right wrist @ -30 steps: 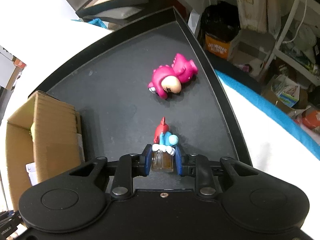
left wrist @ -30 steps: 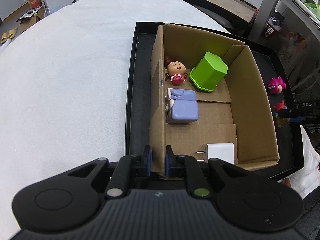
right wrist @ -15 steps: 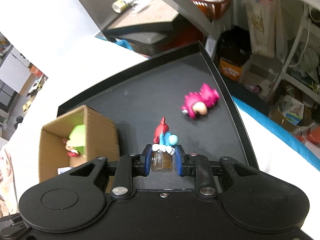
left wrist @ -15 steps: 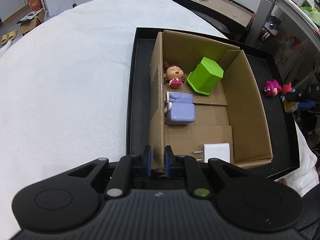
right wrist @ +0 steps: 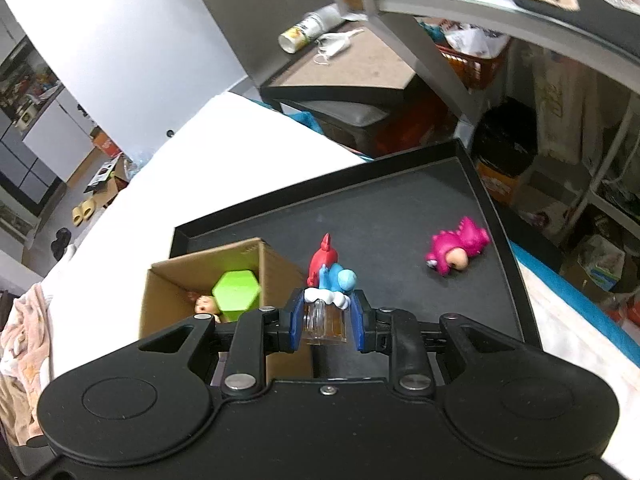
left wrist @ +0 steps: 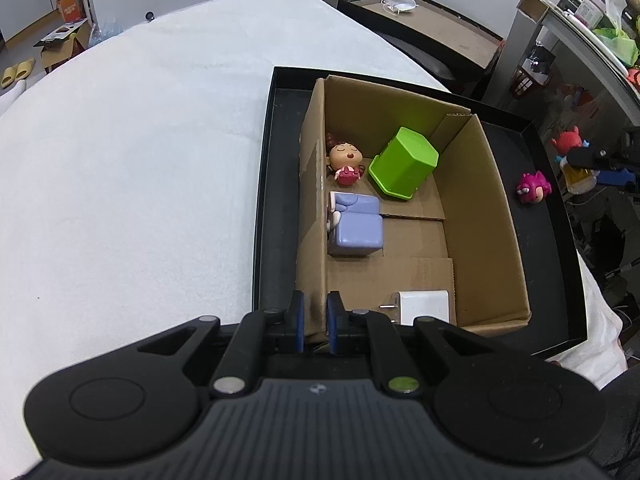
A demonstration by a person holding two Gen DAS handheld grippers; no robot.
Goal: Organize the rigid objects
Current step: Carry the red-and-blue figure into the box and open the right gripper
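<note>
We see a black tray (left wrist: 536,240) on the white table (left wrist: 140,160), and in it a cardboard box (left wrist: 488,216). Our left gripper (left wrist: 316,322) is closed on the box's near left wall. Inside lie a green container (left wrist: 404,164), a purple block (left wrist: 356,224), a white charger (left wrist: 424,306) and a doll (left wrist: 346,158). Our right gripper (right wrist: 326,320) clamps a red-and-blue figure (right wrist: 328,270) above the tray. A pink toy (right wrist: 456,252) lies on the tray.

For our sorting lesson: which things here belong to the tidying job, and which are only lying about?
Part of the job:
cardboard box
red and blue figure in the right gripper
pink dinosaur toy
green container
doll figure
purple block
white charger
black tray
left gripper, clamped on the box wall

Lying about:
can
slippers
</note>
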